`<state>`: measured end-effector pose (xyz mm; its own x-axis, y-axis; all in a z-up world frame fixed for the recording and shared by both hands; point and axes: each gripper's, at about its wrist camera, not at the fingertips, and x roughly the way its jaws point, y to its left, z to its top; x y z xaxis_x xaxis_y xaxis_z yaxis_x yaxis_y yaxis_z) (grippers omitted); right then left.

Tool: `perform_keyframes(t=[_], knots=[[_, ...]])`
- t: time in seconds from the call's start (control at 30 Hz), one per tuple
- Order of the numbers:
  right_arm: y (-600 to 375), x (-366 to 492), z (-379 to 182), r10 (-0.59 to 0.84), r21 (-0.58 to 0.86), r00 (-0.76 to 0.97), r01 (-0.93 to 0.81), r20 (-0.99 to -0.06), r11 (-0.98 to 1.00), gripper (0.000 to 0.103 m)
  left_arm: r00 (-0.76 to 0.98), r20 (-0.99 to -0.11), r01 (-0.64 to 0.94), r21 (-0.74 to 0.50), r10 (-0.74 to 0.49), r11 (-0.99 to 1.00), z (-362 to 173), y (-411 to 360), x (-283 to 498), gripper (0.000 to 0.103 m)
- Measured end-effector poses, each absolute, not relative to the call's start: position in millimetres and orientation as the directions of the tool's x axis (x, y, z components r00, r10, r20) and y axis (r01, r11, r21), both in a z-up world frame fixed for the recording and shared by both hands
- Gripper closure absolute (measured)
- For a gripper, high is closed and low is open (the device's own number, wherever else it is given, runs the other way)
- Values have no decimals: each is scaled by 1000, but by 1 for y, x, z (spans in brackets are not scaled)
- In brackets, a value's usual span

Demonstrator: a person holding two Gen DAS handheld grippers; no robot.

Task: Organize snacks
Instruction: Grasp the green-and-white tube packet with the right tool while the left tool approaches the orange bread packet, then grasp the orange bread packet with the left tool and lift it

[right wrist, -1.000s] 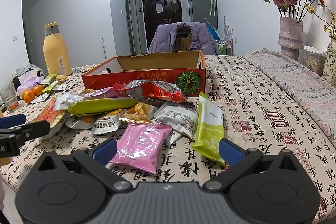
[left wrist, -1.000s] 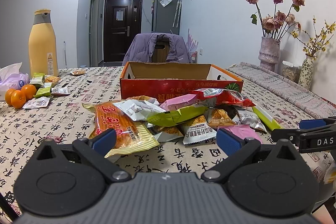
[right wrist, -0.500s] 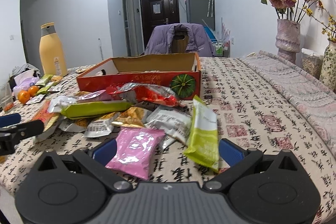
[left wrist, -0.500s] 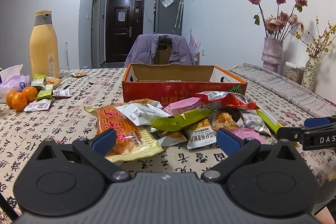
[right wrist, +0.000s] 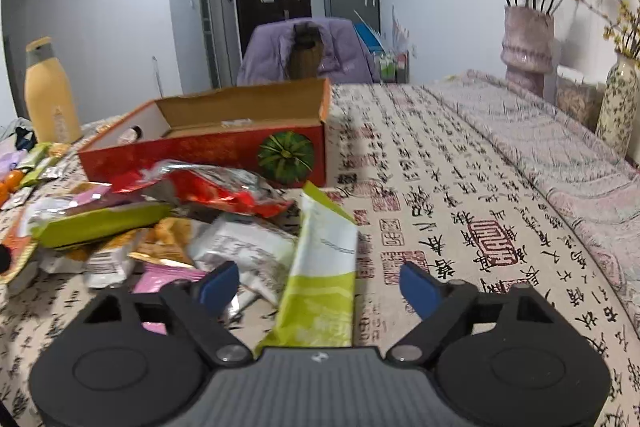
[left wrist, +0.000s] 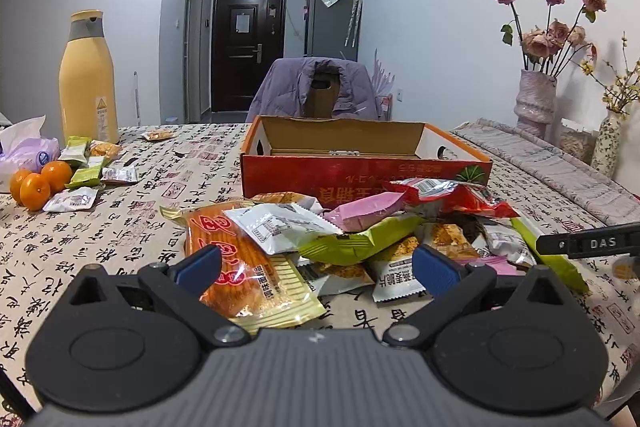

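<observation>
A heap of snack packets lies on the table before an open red cardboard box (left wrist: 360,175). In the left wrist view my left gripper (left wrist: 316,269) is open over an orange packet (left wrist: 236,259), with white, pink and green packets behind it. In the right wrist view my right gripper (right wrist: 318,289) is open, its jaws on either side of a long green and white packet (right wrist: 324,271); I cannot tell if they touch it. A red foil packet (right wrist: 216,187) lies before the box (right wrist: 208,147). The right gripper's finger shows in the left wrist view (left wrist: 588,243).
A tall yellow bottle (left wrist: 88,79), oranges (left wrist: 36,183) and a few small packets (left wrist: 92,171) sit at the left. Two vases (right wrist: 528,47) with dried flowers stand at the right on a quilted runner (right wrist: 560,147). A chair with a purple jacket (left wrist: 316,91) stands behind the table.
My right gripper has moved forward and right, from facing the pink packet to straddling the long green and white packet. My left gripper has stayed almost still.
</observation>
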<state>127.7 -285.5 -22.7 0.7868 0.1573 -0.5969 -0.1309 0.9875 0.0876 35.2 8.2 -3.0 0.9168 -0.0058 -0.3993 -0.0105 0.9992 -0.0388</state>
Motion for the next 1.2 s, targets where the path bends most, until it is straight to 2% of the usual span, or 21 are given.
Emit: perform_keyframes(t=[0.07, 0.3, 0.4, 0.43, 0.6, 0.83, 1.07, 1.2], knots=[[-289, 137, -28, 163, 104, 772, -126, -614, 987, 36, 914, -406, -14, -39, -3, 999, -4, 8, 38, 0], [-294, 151, -41, 184, 139, 750, -123, -635, 983, 45, 909, -418, -25, -42, 5, 999, -6, 10, 45, 0], [-292, 151, -41, 184, 128, 752, -133, -633, 983, 62, 908, -420, -32, -42, 12, 999, -6, 11, 46, 0], [-292, 150, -41, 180, 120, 752, -135, -634, 984, 64, 907, -420, -33, -43, 12, 999, -6, 11, 47, 0], [-290, 140, -39, 168, 105, 771, -131, -615, 986, 65, 903, -430, -50, -46, 25, 998, -5, 15, 48, 0], [-285, 113, -25, 151, 82, 831, -127, -536, 989, 65, 883, -462, -119, -45, 84, 992, -1, 30, 56, 0], [-285, 102, -20, 160, 99, 845, -127, -510, 987, 65, 818, -551, -176, 29, 163, 984, -3, 44, 76, 0], [-283, 101, -24, 163, 110, 838, -124, -521, 986, 65, 793, -592, -173, 0, 140, 985, -8, 51, 91, 1]])
